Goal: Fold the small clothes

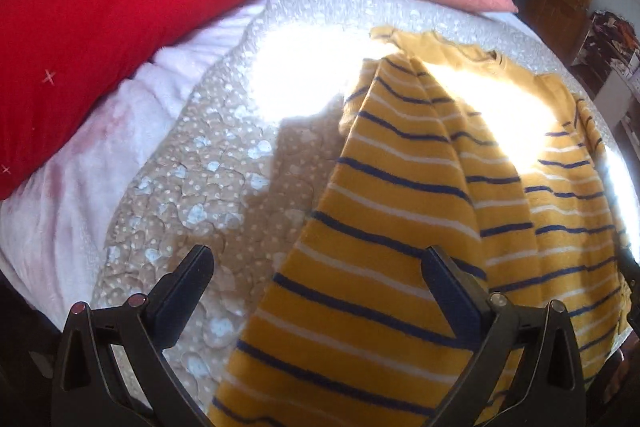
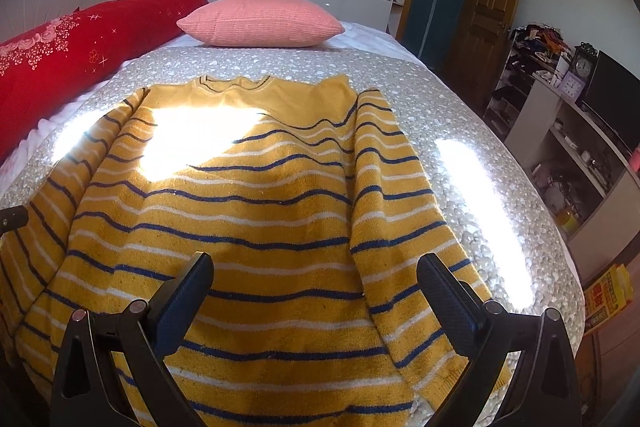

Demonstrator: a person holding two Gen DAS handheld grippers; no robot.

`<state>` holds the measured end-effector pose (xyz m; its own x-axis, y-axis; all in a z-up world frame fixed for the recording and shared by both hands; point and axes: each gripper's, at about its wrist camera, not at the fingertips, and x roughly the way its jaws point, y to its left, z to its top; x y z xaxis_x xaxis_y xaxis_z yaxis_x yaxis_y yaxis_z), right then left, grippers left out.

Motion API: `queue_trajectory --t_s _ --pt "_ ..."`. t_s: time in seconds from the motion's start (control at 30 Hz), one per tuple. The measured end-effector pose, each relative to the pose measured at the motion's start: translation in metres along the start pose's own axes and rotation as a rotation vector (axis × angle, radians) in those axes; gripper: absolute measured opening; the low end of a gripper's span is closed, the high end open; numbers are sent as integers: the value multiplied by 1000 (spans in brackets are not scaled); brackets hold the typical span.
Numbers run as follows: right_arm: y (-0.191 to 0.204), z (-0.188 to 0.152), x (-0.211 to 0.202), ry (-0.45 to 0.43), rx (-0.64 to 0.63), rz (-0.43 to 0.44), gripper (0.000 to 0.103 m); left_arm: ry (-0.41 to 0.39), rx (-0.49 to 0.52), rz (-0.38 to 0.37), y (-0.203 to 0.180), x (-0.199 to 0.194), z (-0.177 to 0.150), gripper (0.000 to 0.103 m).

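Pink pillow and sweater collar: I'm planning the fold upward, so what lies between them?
In the right wrist view, only bare dotted bedspread lies between the pink pillow and the sweater collar.

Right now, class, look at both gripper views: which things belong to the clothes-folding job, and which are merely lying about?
Belongs to the job:
- yellow striped sweater, spread flat on the bed cover
- left gripper, open
- right gripper, open

Just lying about:
- red pillow
- pink cushion
- clock on the shelf unit
- wooden door
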<state>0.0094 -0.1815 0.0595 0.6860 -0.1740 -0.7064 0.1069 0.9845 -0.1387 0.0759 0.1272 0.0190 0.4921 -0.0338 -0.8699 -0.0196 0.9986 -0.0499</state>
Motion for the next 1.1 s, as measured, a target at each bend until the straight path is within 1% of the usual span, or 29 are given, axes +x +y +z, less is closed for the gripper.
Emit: queue_trajectory --t_s 0.03,0.07,0.1,0.13,0.17,0.2,0.23,0.27,0.3,0.33,0.37,0.43,0.53,0.57,0.6,0.67,0.7,0.73,0.77,0.83,0.93,1.0,1.1 --pt "-1 0 0 3 0 1 103 36 1 -32 0 10 1 103" --pt "-1 -1 0 3 -1 1 103 54 -1 -66 -1 15 0 103" --pt "-1 -1 0 2 -1 0 103 42 2 -74 -3 17 0 97" --pt "-1 -2 -1 1 -2 -1 103 24 9 -72 -5 16 0 73" --pt "-1 -2 -2 -2 -3 -1 103 13 20 -55 -7 13 1 59" --pt "-1 -1 -2 -3 -5 -2 103 5 27 -49 -8 11 4 29" --pt "-2 -1 -3 -4 -7 -4 103 7 27 -63 -7 8 7 10" --pt "-3 0 -3 -5 -8 -8 103 7 22 -50 -5 6 12 9" --pt "-5 0 -4 -8 -8 -12 103 -12 20 -1 -2 3 17 3" --pt "-8 1 -5 -13 -3 -15 103 -42 29 73 1 0 24 3" --pt "-11 1 -7 -18 4 -18 103 -58 35 119 6 -1 30 3" --pt "-19 1 -9 -27 24 -22 103 -57 22 188 20 0 43 3" --pt "-33 0 -9 -33 60 -39 103 -92 12 370 36 2 55 4" --pt "-38 -1 -9 -32 73 -43 103 -87 -4 409 44 2 55 4" --pt "-43 -2 -9 -29 86 -45 103 -74 -27 408 52 1 55 4" --pt "-53 -4 -10 -27 105 -56 103 -64 -81 316 63 -7 50 5" --pt "-59 -5 -11 -30 114 -65 103 -67 -98 275 64 -15 45 8" --pt "-64 -6 -12 -33 121 -72 103 -74 -101 248 61 -23 40 16" --pt "-69 -7 -12 -34 128 -78 103 -89 -95 220 57 -33 34 23" --pt "-79 -10 -11 -31 139 -82 103 -129 -73 173 41 -52 24 51" --pt "-87 -17 -10 -28 161 -69 103 -180 -31 122 12 -72 9 68" --pt "-87 -22 -9 -27 177 -20 103 -184 -6 83 -8 -77 0 72" --pt "-77 -29 -10 -31 147 99 101 -143 29 21 -36 -74 -13 72"
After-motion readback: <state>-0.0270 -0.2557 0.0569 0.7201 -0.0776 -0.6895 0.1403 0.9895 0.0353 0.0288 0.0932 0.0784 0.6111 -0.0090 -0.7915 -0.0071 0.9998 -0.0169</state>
